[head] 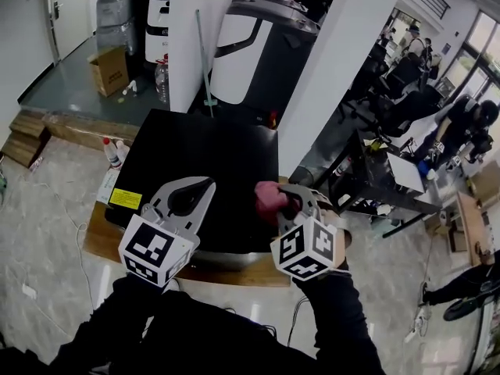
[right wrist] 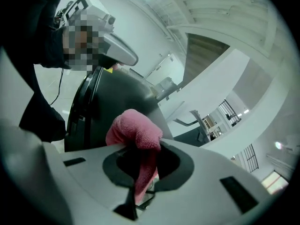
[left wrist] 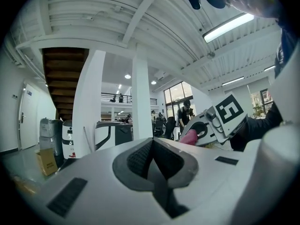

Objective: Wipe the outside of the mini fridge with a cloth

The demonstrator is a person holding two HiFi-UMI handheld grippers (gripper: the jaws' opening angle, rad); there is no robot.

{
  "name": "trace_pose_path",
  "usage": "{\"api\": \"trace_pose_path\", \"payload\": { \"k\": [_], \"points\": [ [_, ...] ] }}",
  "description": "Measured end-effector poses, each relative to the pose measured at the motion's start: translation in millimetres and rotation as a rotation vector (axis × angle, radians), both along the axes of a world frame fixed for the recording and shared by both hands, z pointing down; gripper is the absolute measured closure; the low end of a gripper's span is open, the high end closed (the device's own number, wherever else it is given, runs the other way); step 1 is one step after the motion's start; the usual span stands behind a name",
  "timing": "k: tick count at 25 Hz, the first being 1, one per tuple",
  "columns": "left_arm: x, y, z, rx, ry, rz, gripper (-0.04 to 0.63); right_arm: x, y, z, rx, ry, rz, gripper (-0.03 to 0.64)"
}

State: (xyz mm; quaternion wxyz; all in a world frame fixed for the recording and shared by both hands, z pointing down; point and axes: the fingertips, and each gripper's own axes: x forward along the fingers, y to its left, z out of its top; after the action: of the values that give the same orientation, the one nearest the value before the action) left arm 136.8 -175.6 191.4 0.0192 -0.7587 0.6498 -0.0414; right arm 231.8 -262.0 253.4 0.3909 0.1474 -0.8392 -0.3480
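The right tongs [head: 283, 203] are clamping a pink cloth [head: 268, 197] over the top of the black mini fridge [head: 195, 151], near its front edge. The left tongs [head: 205, 187] are hovering alongside, pressed together and empty.

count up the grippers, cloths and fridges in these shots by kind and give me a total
hand-held grippers: 2 (left hand-held gripper, right hand-held gripper)
pink cloth: 1, clamped in the right one
black mini fridge: 1
total: 4
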Motion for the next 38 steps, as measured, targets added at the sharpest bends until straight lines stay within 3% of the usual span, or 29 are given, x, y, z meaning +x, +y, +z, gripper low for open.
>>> {"api": "trace_pose_path", "payload": {
  "k": [7,19,25,30,38],
  "points": [
    [-83.1,12.9,-13.9,0.022,-0.009,-0.029,0.589,-89.4,13.2,-32.7,0.03,-0.05,-0.049,0.572],
    [-246.3,15.0,-9.3,0.042,0.019,-0.097,0.589,-257.6,12.8,-14.2,0.088,0.017,-0.072,0.571],
    [-301.1,-1.8,-0.1,0.039,0.033,-0.061,0.591,-326.0,5.5,-11.3,0.15,0.017,-0.045,0.571],
    [-333.6,-20.2,19.6,0.006,0.045,-0.057,0.59,-381.1,3.9,10.0,0.187,0.067,-0.084,0.569],
    [-355.6,-35.1,55.7,-0.059,0.112,-0.041,0.589,-427.0,20.5,67.4,0.11,0.197,-0.164,0.571]
  ]
}}
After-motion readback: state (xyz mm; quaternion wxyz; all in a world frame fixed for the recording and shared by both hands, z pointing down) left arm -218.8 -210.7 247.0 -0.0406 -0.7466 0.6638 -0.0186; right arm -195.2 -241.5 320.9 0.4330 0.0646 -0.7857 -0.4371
